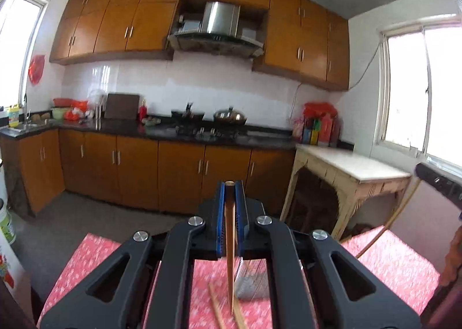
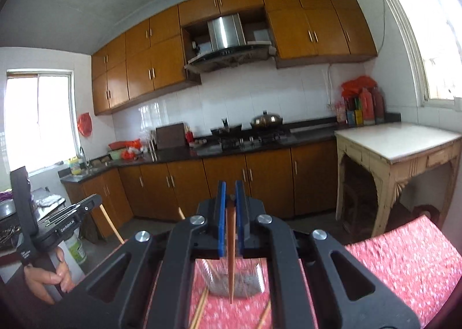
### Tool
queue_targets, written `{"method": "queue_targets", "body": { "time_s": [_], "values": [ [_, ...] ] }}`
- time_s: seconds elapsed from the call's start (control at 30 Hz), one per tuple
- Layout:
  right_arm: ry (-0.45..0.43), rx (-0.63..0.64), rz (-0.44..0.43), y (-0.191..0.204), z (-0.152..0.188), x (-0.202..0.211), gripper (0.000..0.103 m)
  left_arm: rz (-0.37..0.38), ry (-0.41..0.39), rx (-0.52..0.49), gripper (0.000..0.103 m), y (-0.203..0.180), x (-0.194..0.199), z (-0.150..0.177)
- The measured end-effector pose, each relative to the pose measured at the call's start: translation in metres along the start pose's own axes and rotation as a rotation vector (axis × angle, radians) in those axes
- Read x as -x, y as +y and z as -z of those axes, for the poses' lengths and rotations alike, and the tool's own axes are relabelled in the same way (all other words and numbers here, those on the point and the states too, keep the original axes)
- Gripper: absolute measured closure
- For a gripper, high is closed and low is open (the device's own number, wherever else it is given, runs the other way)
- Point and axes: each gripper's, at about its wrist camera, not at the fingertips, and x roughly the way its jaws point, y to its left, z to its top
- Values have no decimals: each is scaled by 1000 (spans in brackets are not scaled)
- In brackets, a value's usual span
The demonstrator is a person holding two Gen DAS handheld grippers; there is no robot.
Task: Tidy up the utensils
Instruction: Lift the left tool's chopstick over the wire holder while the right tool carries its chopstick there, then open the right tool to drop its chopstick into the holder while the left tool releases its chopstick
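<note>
Our left gripper (image 1: 230, 184) and right gripper (image 2: 230, 184) each clamp one chopstick (image 1: 230, 242) at frame centre, tips hanging above the glass holder (image 2: 234, 280) low in frame, so we should lower them straight and release gently.

Black gripper (image 1: 230, 184), blue pads (image 1: 221, 207), silver screws.
</note>
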Motion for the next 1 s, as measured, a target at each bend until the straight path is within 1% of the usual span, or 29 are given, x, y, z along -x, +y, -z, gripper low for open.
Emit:
{"method": "queue_targets", "body": {
  "time_s": [0.1, 0.2, 0.27, 0.37, 0.5, 0.57, 0.67, 0.8, 0.83, 0.87, 0.93, 1.0],
  "values": [
    [-29, -3, 16, 5, -11, -20, 95, 16, -60, 19, 96, -12, -9, -23],
    [-40, -8, 31, 5, -15, -45, 95, 10, -104, 25, 96, -23, -24, -33],
    [-44, -13, 32, 3, -16, -60, 95, 3, -115, 33, 96, -26, -35, -35],
    [-45, -29, 42, -2, -16, -82, 95, 0, -109, 53, 96, -26, -55, -30],
    [-2, -37, 47, -6, -2, -114, 95, -12, -50, 67, 96, -24, -85, -11],
    [33, -42, 51, -7, 8, -130, 95, -14, -15, 85, 96, -20, -99, 0],
    [101, -80, 43, -15, 24, -152, 95, -23, 45, 111, 96, -13, -120, 16],
    [187, -79, 92, -26, 44, -172, 94, -47, 110, 111, 96, -6, -134, 33],
    [197, -75, 110, -30, 47, -171, 88, -46, 126, 112, 96, -4, -135, 35],
    [199, -72, 119, -32, 48, -170, 75, -52, 131, 114, 96, -2, -134, 34],
    [173, -67, 158, -40, 46, -157, 61, -62, 130, 116, 96, 3, -126, 32],
    [158, -66, 195, -52, 42, -141, 60, -73, 134, 110, 96, 8, -118, 28]
  ]
}}
